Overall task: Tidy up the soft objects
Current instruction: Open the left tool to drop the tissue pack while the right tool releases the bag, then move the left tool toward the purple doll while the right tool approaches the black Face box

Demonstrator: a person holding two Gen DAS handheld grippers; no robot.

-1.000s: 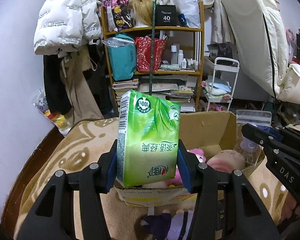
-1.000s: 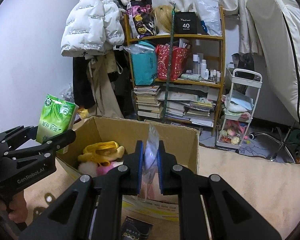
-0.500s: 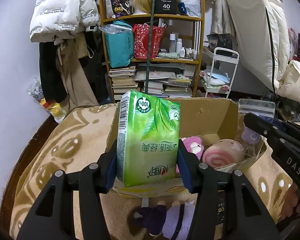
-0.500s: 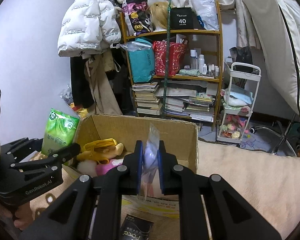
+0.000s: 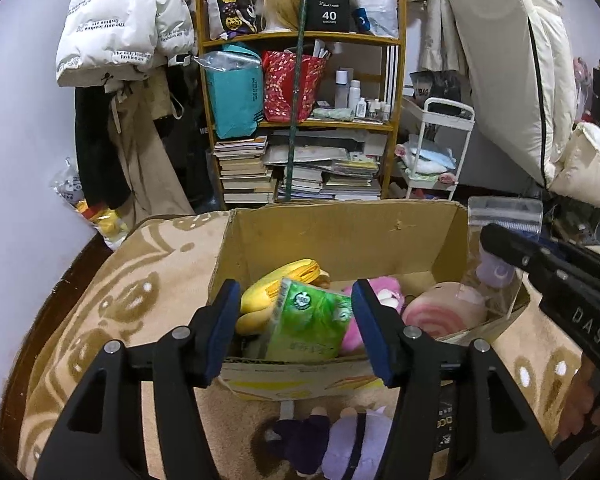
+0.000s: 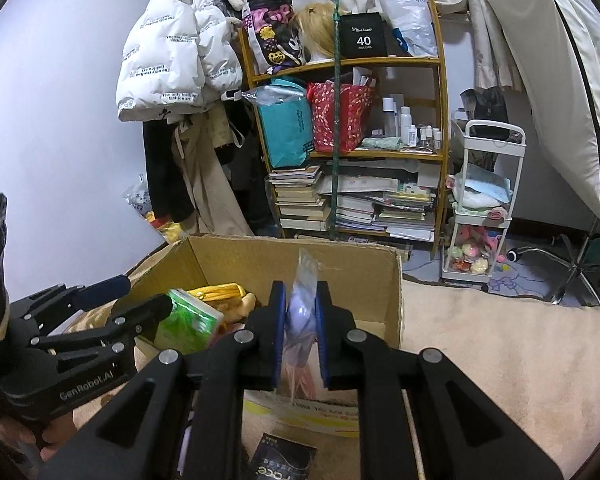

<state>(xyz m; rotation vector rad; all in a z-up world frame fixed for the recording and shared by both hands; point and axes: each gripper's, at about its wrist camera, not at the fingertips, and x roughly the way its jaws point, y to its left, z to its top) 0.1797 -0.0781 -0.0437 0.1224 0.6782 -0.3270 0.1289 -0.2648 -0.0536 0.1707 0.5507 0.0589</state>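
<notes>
Fingers of our left gripper (image 5: 296,324) stand apart, released; the right gripper (image 6: 301,332) is clamped on a clear plastic bag (image 6: 305,280).

Left wrist view: our jaws have just been opening, and the green tissue pack (image 5: 310,326) lies tilted inside the cardboard box (image 5: 340,236), seen between the pads but touching neither. It rests against a yellow plush (image 5: 268,296) on its left, with a pink plush (image 5: 380,300) and a pink swirl cushion (image 5: 444,312) to its right. A purple doll (image 5: 340,440) lies on the blanket (image 5: 140,304) near us, outside the box. Right wrist view: our pads pinch the bag, something lilac inside, above the box's near right part. We see the tissue pack (image 6: 186,326) at the box's left, just beyond the left gripper's tips (image 6: 140,300).
</notes>
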